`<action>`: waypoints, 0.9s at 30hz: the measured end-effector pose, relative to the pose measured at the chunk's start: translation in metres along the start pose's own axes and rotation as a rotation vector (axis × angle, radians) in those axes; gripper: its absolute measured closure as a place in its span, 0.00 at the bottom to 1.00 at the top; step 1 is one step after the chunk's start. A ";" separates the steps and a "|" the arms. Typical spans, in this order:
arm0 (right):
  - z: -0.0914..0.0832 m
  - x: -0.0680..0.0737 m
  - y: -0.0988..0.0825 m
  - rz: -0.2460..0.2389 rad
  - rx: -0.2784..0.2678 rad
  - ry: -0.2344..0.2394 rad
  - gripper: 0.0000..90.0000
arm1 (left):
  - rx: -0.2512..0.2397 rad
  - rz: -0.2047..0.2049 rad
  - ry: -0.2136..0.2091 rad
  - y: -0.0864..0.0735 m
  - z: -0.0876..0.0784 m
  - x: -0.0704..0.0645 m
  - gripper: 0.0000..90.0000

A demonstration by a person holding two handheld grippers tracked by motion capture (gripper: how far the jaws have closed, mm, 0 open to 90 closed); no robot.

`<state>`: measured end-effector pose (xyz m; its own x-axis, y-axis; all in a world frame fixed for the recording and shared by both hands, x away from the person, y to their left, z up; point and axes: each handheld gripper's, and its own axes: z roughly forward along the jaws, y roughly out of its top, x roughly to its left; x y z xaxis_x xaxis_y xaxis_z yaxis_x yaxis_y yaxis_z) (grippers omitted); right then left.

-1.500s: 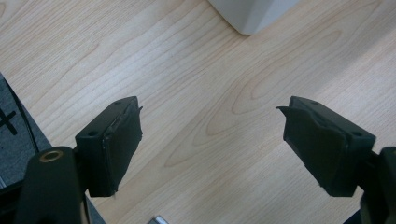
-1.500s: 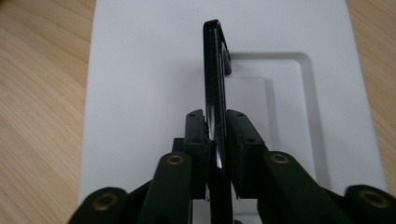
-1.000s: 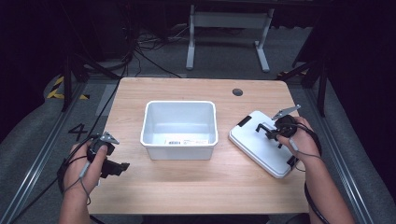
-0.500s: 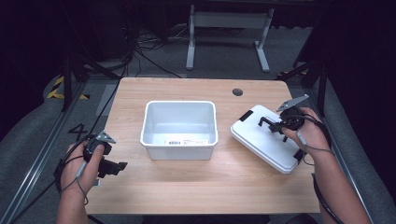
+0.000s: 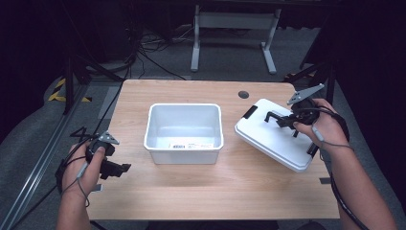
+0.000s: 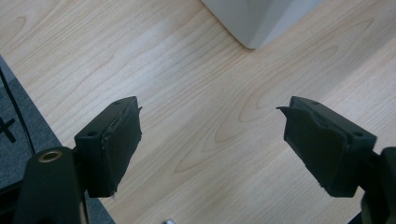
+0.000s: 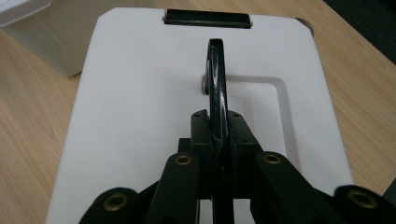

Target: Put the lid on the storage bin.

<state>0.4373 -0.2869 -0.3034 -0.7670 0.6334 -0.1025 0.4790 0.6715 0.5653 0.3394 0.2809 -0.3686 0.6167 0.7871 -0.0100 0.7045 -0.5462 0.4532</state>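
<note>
A white lid (image 5: 268, 139) with a black handle (image 5: 274, 116) and a black end latch (image 5: 249, 112) lies slanted at the right of the wooden table. My right gripper (image 5: 287, 120) is shut on the handle. In the right gripper view the jaws pinch the upright handle (image 7: 216, 79) above the lid (image 7: 135, 93). An empty white bin (image 5: 184, 155) stands mid-table. My left gripper (image 5: 122, 168) hovers open near the front left, left of the bin. The left gripper view has its jaws wide apart (image 6: 212, 140) over bare wood, with the bin's corner (image 6: 257, 18) ahead.
The table (image 5: 230, 191) has a round cable hole (image 5: 243, 94) at the back right. Its left edge lies close to my left hand. Beyond the far edge are a metal stand (image 5: 234, 21) and floor cables (image 5: 143, 52).
My right gripper has moved farther back and to the right with the handle, and the lid has shifted and tipped with it. The left hand has drifted slightly toward the front edge.
</note>
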 end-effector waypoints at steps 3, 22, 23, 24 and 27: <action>-0.006 0.002 0.009 -0.022 -0.002 -0.014 0.94 | -0.006 0.004 0.001 0.002 0.000 0.001 0.22; -0.020 0.026 0.077 -0.152 -0.061 0.051 0.94 | -0.032 0.050 0.006 0.000 -0.007 0.003 0.21; -0.018 0.027 0.081 -0.161 -0.065 0.061 0.94 | -0.034 0.030 0.001 -0.001 -0.007 0.003 0.21; -0.017 0.028 0.084 -0.165 -0.065 0.071 0.94 | -0.034 0.033 0.007 -0.001 -0.007 0.003 0.21; -0.010 0.032 0.096 -0.190 -0.074 0.089 0.94 | -0.034 0.022 0.007 -0.005 -0.008 0.003 0.21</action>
<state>0.4545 -0.2059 -0.2439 -0.8765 0.4599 -0.1424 0.2922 0.7432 0.6019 0.3350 0.2886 -0.3634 0.6293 0.7771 0.0070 0.6783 -0.5537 0.4830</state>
